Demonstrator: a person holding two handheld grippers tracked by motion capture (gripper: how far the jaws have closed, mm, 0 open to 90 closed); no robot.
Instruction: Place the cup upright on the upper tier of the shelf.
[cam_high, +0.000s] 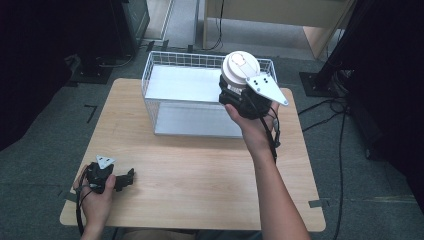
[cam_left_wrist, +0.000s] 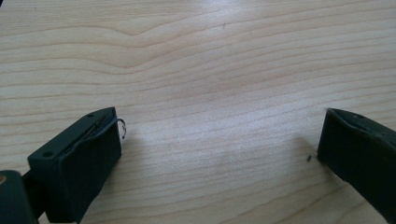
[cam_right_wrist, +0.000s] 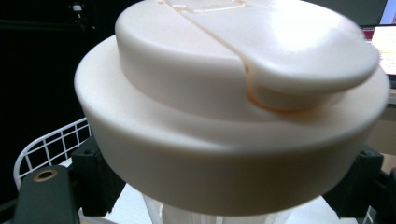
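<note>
The right tongs (cam_high: 239, 90) are clamped on a container with a cream lid (cam_high: 241, 66), gripping it just below the lid, 1 jaw on each side. The container is held in the air above the right end of the white wire basket (cam_high: 165, 107), which stands at the far side of the desk (cam_high: 200, 170). In the right gripper view the lid (cam_right_wrist: 224, 116) sits between the 2 black jaws. The left tongs (cam_high: 127, 178) rest low over the near left corner of the desk, jaws wide apart, holding nothing.
</note>
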